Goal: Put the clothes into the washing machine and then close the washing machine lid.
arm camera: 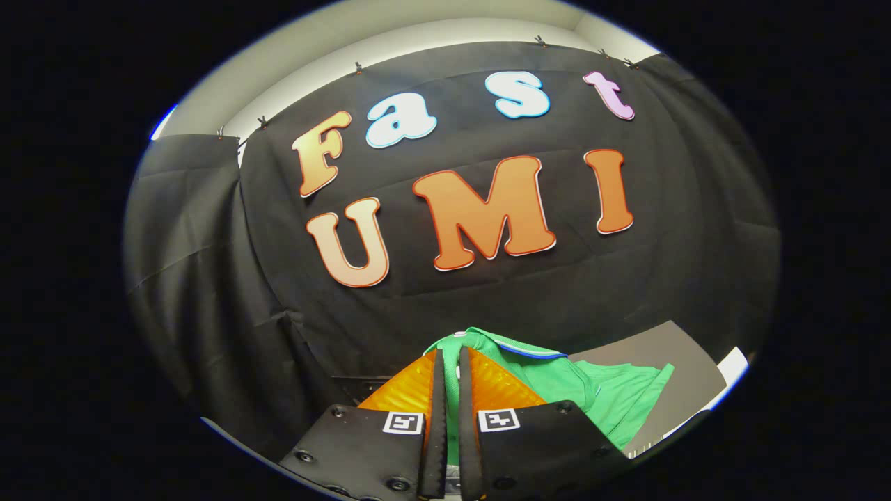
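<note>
Clothes: a green garment [557, 379] is pinched between the fingers of our hand-held gripper [450, 362], bunched just ahead of them and trailing off to the right over a grey surface [668, 351].
Grip: the fingers are nearly together with only a thin fold of cloth between them, so we judge them clenched on the garment.
Risk of slipping: so thin a pinch may let the cloth slide out.
Risk of snagging: we think the trailing part could drag or catch on the machine's rim.

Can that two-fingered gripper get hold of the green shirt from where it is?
Probably yes: the gripper already looks nearly shut on the green fabric shirt, a fold showing between its fingers.
</note>
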Available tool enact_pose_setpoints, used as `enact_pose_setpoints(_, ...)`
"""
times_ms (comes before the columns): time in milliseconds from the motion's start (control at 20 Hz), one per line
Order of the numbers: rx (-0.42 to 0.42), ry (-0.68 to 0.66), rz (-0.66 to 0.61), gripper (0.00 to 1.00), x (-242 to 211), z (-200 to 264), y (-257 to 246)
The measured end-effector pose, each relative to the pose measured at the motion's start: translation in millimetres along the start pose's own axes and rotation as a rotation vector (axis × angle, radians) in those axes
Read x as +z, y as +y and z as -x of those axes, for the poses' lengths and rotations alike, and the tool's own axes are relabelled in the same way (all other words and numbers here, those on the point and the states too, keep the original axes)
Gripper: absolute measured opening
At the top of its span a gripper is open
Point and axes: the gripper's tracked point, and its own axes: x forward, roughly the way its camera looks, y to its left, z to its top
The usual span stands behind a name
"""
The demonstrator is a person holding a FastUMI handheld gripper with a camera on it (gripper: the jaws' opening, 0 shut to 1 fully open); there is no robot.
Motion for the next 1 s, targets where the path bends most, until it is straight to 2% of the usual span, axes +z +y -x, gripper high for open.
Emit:
enact_pose_setpoints(350,0.079,0.037,0.013,0.15,-27,-27,60)
enact_pose_setpoints(1000,0.226,0.102,0.029,0.16,-78,-78,141)
